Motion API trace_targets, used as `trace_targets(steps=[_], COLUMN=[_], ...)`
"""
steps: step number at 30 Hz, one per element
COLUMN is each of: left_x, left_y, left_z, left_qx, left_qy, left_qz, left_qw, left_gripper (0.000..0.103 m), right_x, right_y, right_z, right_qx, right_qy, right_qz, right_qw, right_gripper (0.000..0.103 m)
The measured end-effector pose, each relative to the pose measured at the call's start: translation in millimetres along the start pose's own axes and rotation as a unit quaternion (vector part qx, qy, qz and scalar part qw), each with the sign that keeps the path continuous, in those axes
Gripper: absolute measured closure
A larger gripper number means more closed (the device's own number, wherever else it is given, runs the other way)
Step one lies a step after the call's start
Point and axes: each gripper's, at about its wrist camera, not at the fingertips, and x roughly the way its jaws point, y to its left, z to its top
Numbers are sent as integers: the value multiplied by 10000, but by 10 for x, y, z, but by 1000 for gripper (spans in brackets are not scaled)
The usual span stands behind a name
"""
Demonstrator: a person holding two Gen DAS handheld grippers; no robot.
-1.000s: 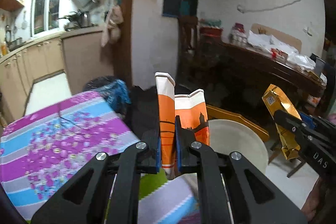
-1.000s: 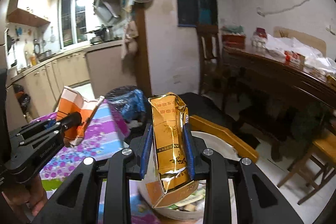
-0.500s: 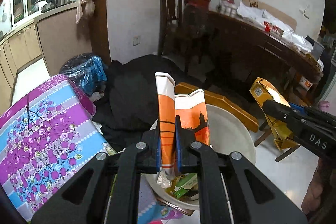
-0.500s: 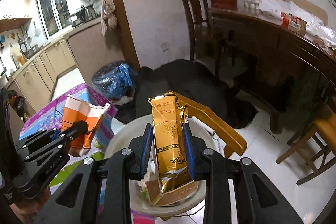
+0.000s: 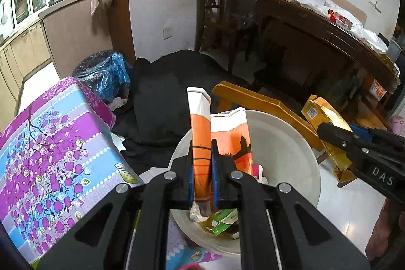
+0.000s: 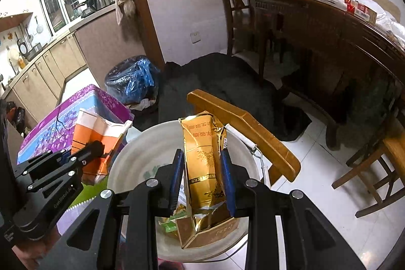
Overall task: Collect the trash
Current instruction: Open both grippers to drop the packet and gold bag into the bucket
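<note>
Both my grippers have dropped over the white bin [image 5: 286,143]. My left gripper [image 5: 202,176] clamps the orange-and-white pack [image 5: 201,133] at frame centre, above the bin's left side. My right gripper [image 6: 202,179] pinches the gold carton [image 6: 202,163], centre frame.

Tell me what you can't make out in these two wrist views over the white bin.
- White bin contents: right wrist view, mostly hidden behind the gold carton and right gripper.
- Orange-and-white carton lower end: left wrist view, covered by the left gripper.
- Gold carton's print: left wrist view, too small.
- Bin base: both views, cut off at the bottom.
</note>
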Motion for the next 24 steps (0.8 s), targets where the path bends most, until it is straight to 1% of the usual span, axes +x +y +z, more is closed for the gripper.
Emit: trace_targets(steps=[7,16,22,23,24], left_x=[69,84,138,152,158], left_y=[-27,-27,-21,-22,-16], left_z=[3,3,-5,-9,-13], left_qx=[26,28,16,24,18], left_qy=[104,115,154,170,167], left_qz=[-41,-48,3,35,68], left_qw=[9999,9999,9999,9998,9998], left_gripper=[94,94,93,85,67], right_x=[28,77,105,105,102], right_y=[30,46,42,27,17], right_z=[-17,-45,-57,-65,-71], right_qx=[-2,-13,7,22,49], right_qy=[19,20,37,36,-3], right_qz=[5,17,49,49,6], right_qw=[10000,10000,10000,10000,10000], right_gripper=[72,71,69,64,57])
